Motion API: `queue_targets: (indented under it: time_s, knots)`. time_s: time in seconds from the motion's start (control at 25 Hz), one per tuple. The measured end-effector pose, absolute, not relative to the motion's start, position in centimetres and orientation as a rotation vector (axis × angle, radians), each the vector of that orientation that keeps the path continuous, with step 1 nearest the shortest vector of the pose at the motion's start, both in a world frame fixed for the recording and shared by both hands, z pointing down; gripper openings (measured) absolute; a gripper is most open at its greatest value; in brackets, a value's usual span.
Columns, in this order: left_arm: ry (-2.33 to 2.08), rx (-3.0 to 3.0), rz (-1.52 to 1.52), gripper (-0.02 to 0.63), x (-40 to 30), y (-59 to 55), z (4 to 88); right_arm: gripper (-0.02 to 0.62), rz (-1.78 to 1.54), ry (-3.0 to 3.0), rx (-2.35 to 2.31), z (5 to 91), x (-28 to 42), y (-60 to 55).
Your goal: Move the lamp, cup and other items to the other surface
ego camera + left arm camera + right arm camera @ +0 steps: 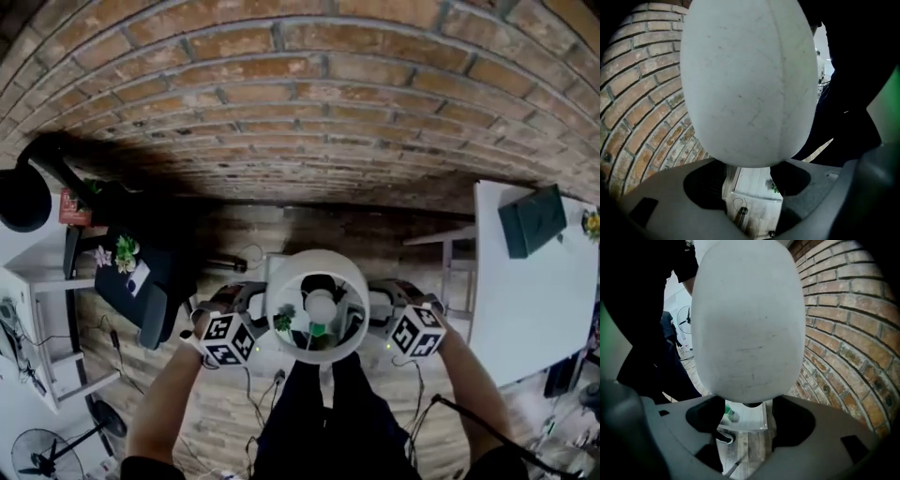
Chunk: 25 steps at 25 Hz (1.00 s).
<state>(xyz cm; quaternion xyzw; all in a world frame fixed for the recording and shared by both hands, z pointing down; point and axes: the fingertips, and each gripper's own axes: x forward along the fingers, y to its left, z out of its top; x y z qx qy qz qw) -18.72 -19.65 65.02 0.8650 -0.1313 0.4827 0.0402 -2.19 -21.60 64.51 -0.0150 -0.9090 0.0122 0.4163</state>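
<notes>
Brick wall (281, 75) — one white lamp (321, 306)

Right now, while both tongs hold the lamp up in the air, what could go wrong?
The lamp is gripped only by its smooth, rounded shade, left tongs and right tongs on opposite sides; if either grip eases, it may slip or tilt. Cables lie on the wooden floor below, so walking toward the white table could mean a trip.
</notes>
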Motion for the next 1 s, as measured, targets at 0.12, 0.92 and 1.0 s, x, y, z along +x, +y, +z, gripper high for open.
queue_targets:
  time_s: [0.12, 0.92, 1.0]
  knots:
    - [-0.419, 2.666, 1.491, 0.284, -18.1, -19.8, 62.0, 0.321, 0.007, -2.291, -0.012, 61.6, -1.5, -21.7]
    - [-0.322, 2.786, 1.471, 0.284, -6.0, -18.6, 51.3, 0.321, 0.019, -2.313, 0.118, 50.9, 10.6, -18.5]
    - [-0.281, 2.809, 1.442, 0.284, -4.4, -18.3, 50.7, 0.319, 0.039, -2.301, 0.145, 50.1, 12.1, -17.8]
